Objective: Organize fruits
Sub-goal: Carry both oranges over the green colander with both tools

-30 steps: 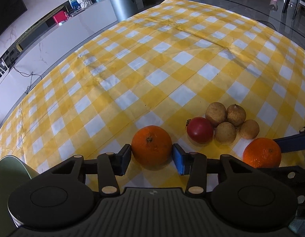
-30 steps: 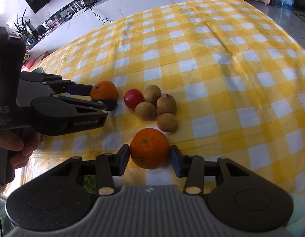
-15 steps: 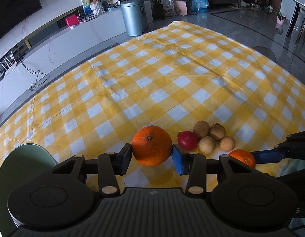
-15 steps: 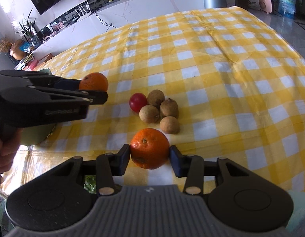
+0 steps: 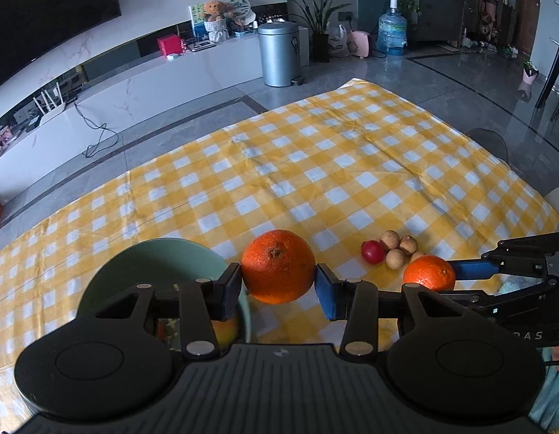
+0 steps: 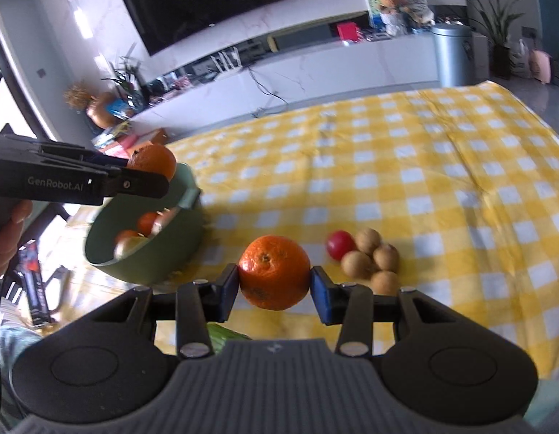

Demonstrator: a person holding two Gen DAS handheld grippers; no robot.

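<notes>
The left gripper body hides the near half of the green bowl. In the right wrist view, the fruit in the bowl is blurred; kinds indeterminate. A hand is cut off at the left edge.

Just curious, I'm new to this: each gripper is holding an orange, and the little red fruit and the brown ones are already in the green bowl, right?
Not quite. The red fruit and the brown fruits lie on the checked cloth, not in the green bowl, as the right wrist view shows. The rest holds: the left gripper and right gripper each hold an orange.
</notes>
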